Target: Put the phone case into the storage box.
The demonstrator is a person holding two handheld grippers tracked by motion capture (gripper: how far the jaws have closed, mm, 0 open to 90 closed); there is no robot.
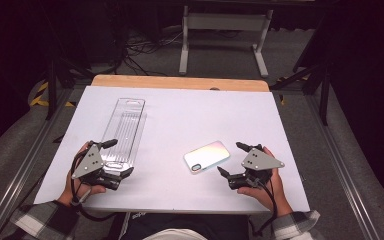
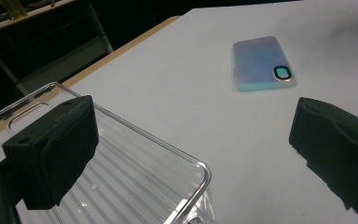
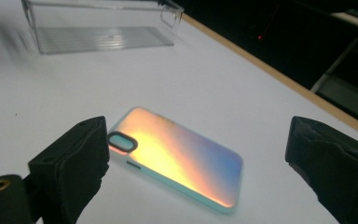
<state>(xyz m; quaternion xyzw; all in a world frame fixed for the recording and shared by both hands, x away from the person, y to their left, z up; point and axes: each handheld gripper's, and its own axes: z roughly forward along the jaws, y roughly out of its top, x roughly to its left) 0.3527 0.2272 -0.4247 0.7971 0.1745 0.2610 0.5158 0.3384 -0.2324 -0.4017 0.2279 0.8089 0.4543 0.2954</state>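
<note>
The left claw (image 1: pixel 114 159) stands spread wide with nothing pinched, its jaws straddling the near end of the clear plastic packaging tray (image 1: pixel 124 131), which lies flat on the counter (image 1: pixel 180 107) and runs away from that claw toward the far edge; one jaw hangs over the tray's ribbed floor, though whether a pad touches the rim is hard to tell from the left gripper view. The right claw (image 1: pixel 232 161) is likewise spread and empty, and the iridescent phone case (image 1: pixel 207 156) lies back-up just ahead of its jaws, camera hole toward one jaw, apparently set up for a pinch across its width. Tray and case sit apart, with bare counter between the two claws, so each has free room to close; the near counter edge lies just behind both hands.
</note>
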